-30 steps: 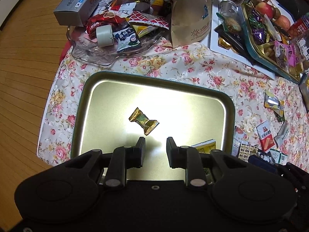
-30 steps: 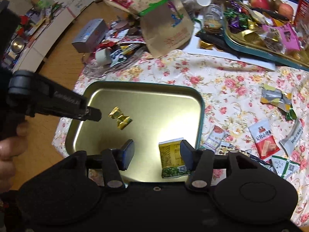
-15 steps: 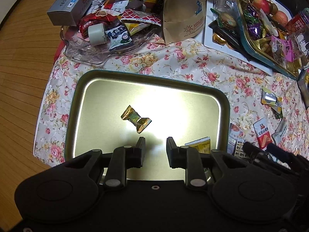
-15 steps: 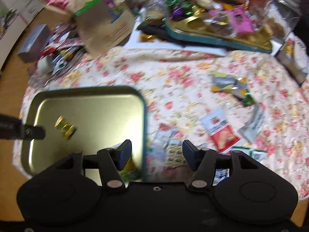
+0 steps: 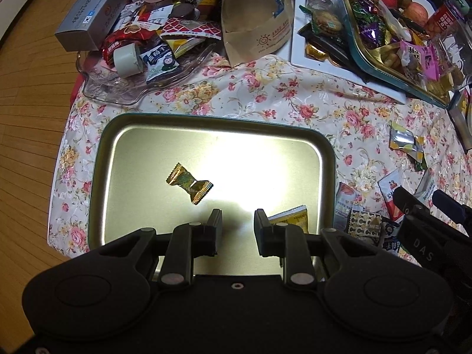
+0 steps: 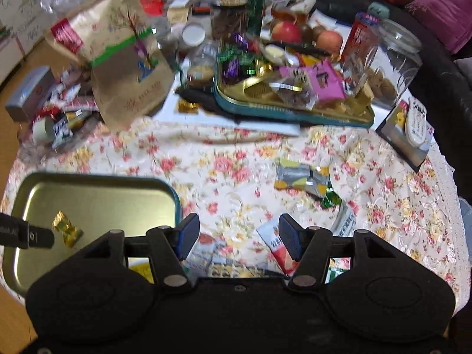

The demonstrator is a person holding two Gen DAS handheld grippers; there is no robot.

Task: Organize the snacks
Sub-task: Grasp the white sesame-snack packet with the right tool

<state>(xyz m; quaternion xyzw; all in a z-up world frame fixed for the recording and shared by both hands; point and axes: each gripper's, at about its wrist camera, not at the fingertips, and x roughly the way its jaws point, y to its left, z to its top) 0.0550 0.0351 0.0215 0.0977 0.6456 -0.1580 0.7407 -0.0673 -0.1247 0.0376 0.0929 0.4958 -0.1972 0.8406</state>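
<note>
Left gripper [image 5: 237, 221]: jaws parted, empty, above gold tray [image 5: 101, 159] | right gripper [image 6: 237, 234]: jaws wide, empty, over floral tablecloth [image 6: 236, 153] | gold-wrapped candy [image 5: 189, 183]: lying mid-tray | yellow snack packet [image 5: 290, 216]: tray's near-right corner

Floral-cloth table [image 5: 265, 100] w/ gold tray [image 5: 329, 159], loose snack pkts [image 6: 303, 178], paper bag [image 5: 256, 23].

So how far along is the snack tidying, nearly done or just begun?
Just begun. The gold tray holds only a gold candy and a yellow packet. Both grippers, left and right, are empty. Loose packets lie on the floral cloth.
</note>
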